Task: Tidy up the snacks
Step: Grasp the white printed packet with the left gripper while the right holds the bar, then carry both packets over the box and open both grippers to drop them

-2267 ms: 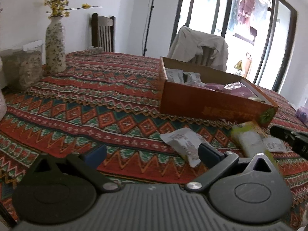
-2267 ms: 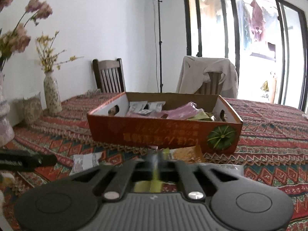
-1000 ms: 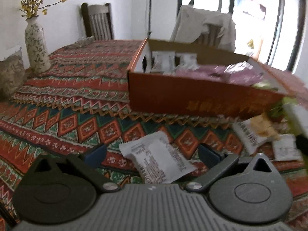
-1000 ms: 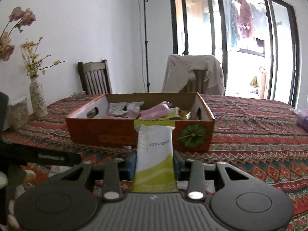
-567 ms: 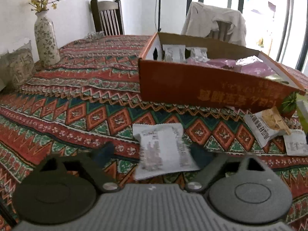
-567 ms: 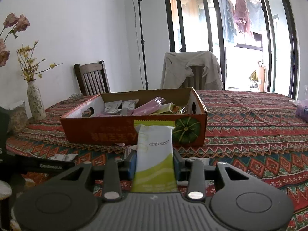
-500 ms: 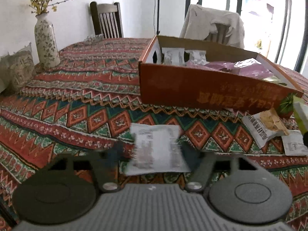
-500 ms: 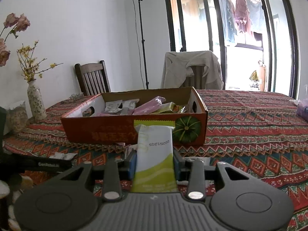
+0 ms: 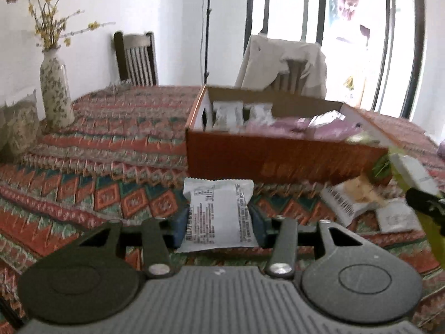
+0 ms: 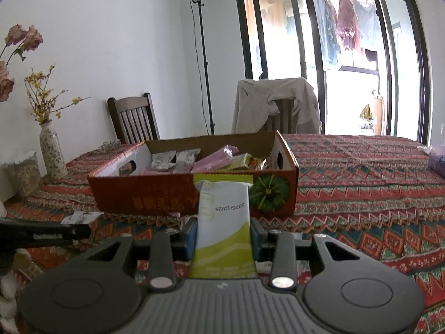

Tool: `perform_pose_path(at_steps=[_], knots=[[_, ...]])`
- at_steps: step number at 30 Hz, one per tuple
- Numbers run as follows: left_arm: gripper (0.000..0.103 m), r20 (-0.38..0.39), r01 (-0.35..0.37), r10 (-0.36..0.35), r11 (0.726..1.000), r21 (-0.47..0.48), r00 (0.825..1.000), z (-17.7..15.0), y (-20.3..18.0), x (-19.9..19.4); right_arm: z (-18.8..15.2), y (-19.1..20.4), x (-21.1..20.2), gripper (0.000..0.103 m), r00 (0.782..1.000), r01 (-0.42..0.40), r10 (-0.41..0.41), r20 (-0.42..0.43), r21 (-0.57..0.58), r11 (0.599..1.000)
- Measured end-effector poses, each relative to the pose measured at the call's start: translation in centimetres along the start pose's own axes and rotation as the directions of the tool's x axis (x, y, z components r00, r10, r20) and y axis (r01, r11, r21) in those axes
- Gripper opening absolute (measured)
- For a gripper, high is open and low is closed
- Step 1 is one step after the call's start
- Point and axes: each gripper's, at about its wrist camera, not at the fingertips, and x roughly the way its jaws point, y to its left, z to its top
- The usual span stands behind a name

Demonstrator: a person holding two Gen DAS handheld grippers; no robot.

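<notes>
Left hand-held gripper (image 9: pixel 219 220), angled down, closing on seemingly lifted white packet (image 9: pixel 218 211).

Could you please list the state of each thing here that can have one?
Left tool: closing on the white packet.
Right tool: shut on the green packet.
Box: open, partly filled with snacks.
Loose packets: lying on the tablecloth.
</notes>
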Motion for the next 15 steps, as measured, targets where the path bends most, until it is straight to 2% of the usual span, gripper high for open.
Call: perform_pose_path(at_steps=[8, 15], knots=[[0.048, 0.096, 0.060, -0.059, 0.998, -0.001, 0.994, 3.6, -1.1, -0.8, 3.3, 0.0, 1.0, 0.037, 0.997, 0.023, -0.021, 0.070, -0.027, 0.999], [0.048, 0.156, 0.089, -0.090, 0.996, 0.014, 0.984, 7.2, -2.7, 0.5, 7.0, -0.6, 3.6, 0.037, 0.993, 0.045, -0.041, 0.115, -0.032, 0.998]])
